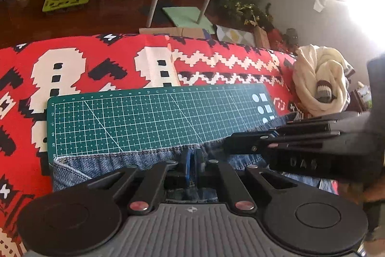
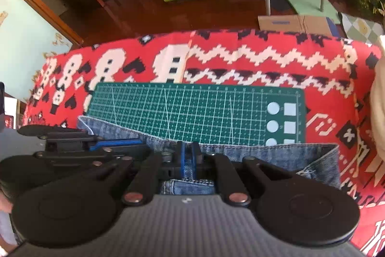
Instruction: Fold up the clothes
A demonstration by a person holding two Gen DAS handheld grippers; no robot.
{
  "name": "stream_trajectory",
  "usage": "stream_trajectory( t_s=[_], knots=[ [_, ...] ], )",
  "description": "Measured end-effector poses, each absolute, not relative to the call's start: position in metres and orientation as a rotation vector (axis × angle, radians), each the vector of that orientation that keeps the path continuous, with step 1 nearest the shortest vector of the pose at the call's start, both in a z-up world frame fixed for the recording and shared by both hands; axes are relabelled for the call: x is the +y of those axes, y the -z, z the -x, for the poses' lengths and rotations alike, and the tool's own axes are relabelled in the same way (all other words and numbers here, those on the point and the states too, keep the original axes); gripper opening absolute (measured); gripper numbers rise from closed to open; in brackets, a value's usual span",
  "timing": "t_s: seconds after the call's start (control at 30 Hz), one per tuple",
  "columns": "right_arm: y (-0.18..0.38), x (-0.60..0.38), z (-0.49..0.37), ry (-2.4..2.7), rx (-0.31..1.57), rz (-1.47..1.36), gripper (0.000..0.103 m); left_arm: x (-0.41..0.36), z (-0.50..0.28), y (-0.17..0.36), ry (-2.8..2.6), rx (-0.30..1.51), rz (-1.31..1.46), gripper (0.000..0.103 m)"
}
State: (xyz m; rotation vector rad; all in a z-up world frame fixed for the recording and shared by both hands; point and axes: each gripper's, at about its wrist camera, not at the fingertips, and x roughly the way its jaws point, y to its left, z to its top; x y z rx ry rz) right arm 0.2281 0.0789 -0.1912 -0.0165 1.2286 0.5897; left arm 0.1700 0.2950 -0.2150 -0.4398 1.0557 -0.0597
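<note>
Jeans (image 2: 276,155) hem pinched by left gripper (image 1: 192,160) and right gripper (image 2: 189,158), jaws pressed together; carry edge level, square over cutting mat (image 2: 192,112).

Your grippers hid most of the denim garment (image 2: 264,153); you saw only its stitched top edge and corners, so its kind stayed unclear. It covered the near part of the green cutting mat (image 1: 144,122). Window glare washed out the left view's upper right, and the cream bundle (image 1: 320,81) was cut off in the right view.
</note>
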Motion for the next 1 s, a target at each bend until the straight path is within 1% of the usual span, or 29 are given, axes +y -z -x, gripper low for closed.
stream_trajectory(
  t_s=[0.13, 0.4, 0.5, 0.67, 0.73, 0.87, 0.9, 0.97, 1.0],
  knots=[
    [0.19, 0.089, -0.228, -0.596, 1.211, 0.076, 0.002, 0.295, -0.177, 0.214, 0.054, 1.069, 0.424, 0.003],
    [0.189, 0.096, -0.237, -0.57, 1.201, 0.109, 0.002, 0.291, -0.189, 0.212, -0.01, 1.043, 0.42, 0.004],
    [0.191, 0.096, -0.236, -0.572, 1.146, 0.105, 0.01, 0.284, -0.179, 0.197, 0.017, 0.991, 0.376, 0.003],
    [0.165, 0.077, -0.225, -0.619, 1.064, 0.048, 0.01, 0.273, -0.149, 0.164, 0.08, 0.928, 0.276, 0.004],
    [0.153, 0.068, -0.214, -0.63, 1.035, 0.093, 0.01, 0.264, -0.131, 0.155, 0.092, 0.913, 0.227, 0.005],
    [0.14, 0.048, -0.181, -0.651, 1.003, 0.182, 0.011, 0.246, -0.092, 0.154, 0.118, 0.904, 0.199, 0.005],
    [0.137, 0.041, -0.171, -0.656, 0.999, 0.195, 0.016, 0.239, -0.083, 0.156, 0.119, 0.908, 0.185, 0.007],
    [0.135, 0.026, -0.15, -0.664, 0.992, 0.208, 0.02, 0.225, -0.062, 0.16, 0.117, 0.917, 0.153, 0.014],
    [0.135, 0.021, -0.14, -0.667, 0.99, 0.217, 0.025, 0.219, -0.052, 0.162, 0.118, 0.913, 0.144, 0.017]
  ],
)
